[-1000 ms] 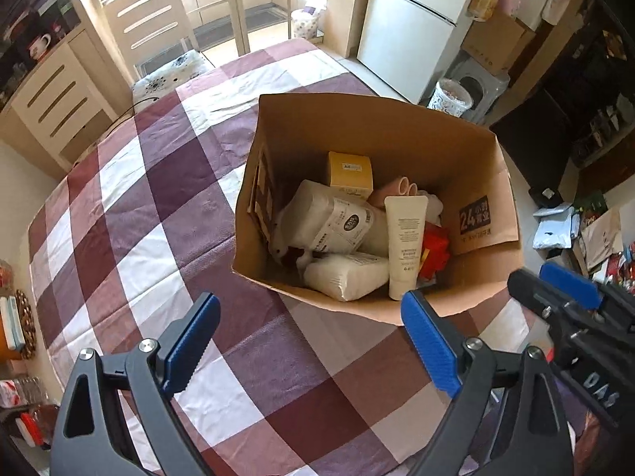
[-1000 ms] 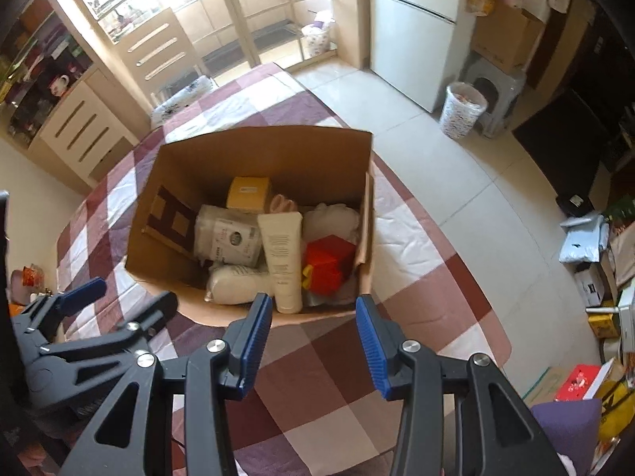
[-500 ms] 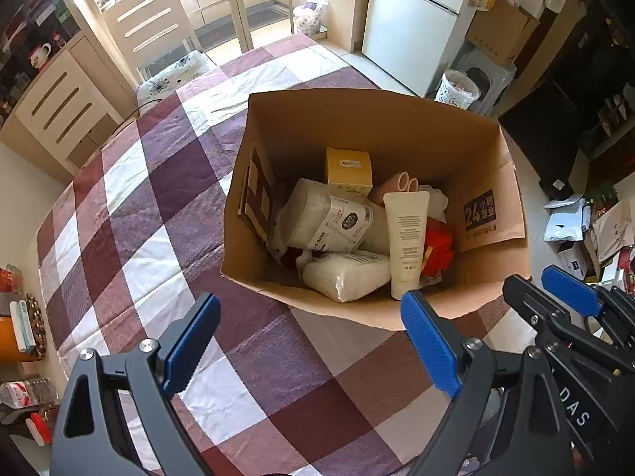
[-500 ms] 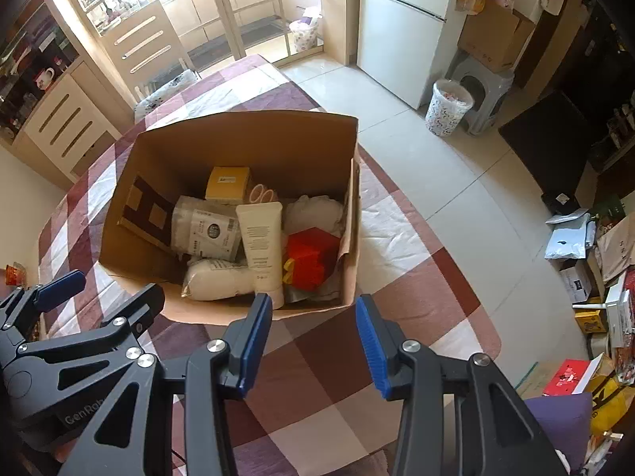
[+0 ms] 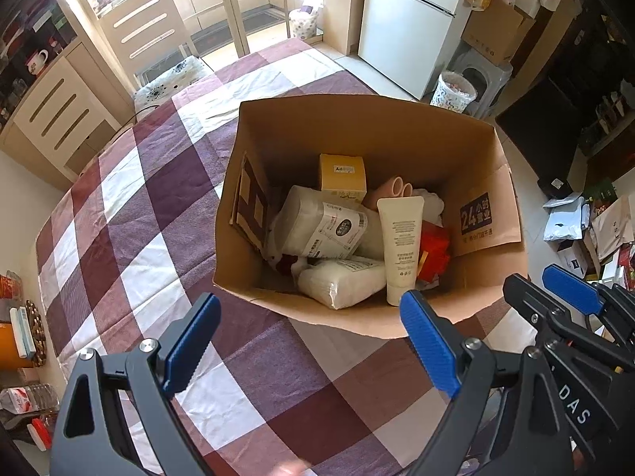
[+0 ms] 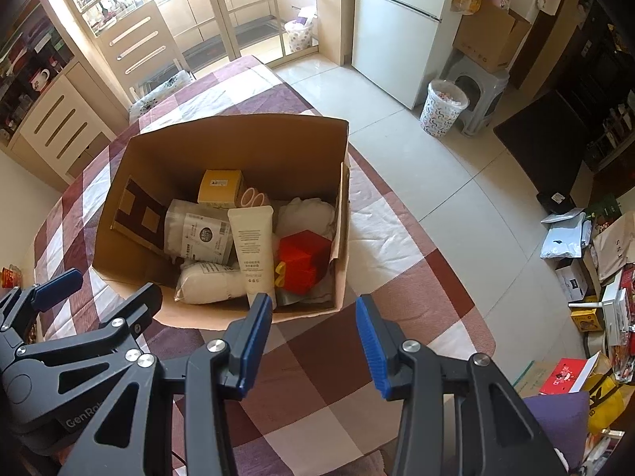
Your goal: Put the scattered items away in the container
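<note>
An open cardboard box (image 5: 357, 127) stands on the checked tablecloth (image 5: 139, 218). Inside lie a white tube (image 5: 401, 246), a yellow carton (image 5: 343, 172), two white packs (image 5: 321, 228), a red box (image 5: 434, 248) and pink rollers (image 5: 397, 188). My left gripper (image 5: 309, 341) hangs above the box's near edge, open wide and holding nothing. In the right wrist view the same box (image 6: 238, 139) shows the tube (image 6: 254, 246) and red box (image 6: 303, 258). There my right gripper (image 6: 313, 337) is open less wide, empty, near the box's front right corner. Each gripper shows in the other's view: right gripper (image 5: 543, 297), left gripper (image 6: 103, 293).
The table's right edge (image 6: 436, 261) drops to a tiled floor. A chair (image 5: 147, 39) stands at the far end, with a white fridge (image 5: 408, 27) and a patterned bin (image 5: 452, 91) beyond. Bags and boxes (image 6: 575, 238) litter the floor at right.
The box sits slightly further left in both views. Both grippers keep the same opening, and nothing has been taken or let go.
</note>
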`<state>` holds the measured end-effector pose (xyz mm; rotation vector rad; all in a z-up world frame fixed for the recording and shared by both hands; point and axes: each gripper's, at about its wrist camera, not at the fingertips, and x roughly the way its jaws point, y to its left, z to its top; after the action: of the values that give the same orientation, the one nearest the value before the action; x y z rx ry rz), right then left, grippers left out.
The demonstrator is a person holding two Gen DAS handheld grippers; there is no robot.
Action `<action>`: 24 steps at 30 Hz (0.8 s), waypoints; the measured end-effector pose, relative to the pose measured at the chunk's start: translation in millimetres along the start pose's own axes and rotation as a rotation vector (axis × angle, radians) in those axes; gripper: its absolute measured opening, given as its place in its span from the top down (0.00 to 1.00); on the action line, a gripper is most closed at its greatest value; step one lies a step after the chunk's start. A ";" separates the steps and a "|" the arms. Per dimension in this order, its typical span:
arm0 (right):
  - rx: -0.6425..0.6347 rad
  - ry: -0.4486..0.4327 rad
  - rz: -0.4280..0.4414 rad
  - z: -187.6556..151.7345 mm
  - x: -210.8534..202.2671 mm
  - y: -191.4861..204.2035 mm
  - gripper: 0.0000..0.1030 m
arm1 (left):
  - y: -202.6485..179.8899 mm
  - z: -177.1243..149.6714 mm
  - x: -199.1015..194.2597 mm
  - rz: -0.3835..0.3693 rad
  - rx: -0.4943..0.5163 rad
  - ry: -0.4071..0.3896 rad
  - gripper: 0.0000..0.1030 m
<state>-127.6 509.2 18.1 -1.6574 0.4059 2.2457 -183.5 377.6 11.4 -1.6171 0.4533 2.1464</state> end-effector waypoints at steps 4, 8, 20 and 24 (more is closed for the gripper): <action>-0.002 0.000 0.002 0.2 -0.4 0.7 0.56 | 0.8 -0.2 0.1 -0.003 -0.004 0.000 0.10; -0.002 -0.004 0.008 1.0 -1.6 2.0 0.56 | 3.1 0.2 -0.6 -0.010 -0.014 -0.001 0.10; -0.012 -0.005 0.014 3.6 -3.8 4.6 0.56 | 7.2 -0.6 -0.6 -0.022 -0.028 -0.001 0.10; -0.012 -0.007 0.013 4.2 -3.8 4.1 0.56 | 6.9 -0.6 -1.2 -0.024 -0.026 -0.004 0.10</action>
<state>-131.9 506.9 23.1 -1.6570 0.4029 2.2674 -186.3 371.2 12.5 -1.6239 0.4048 2.1456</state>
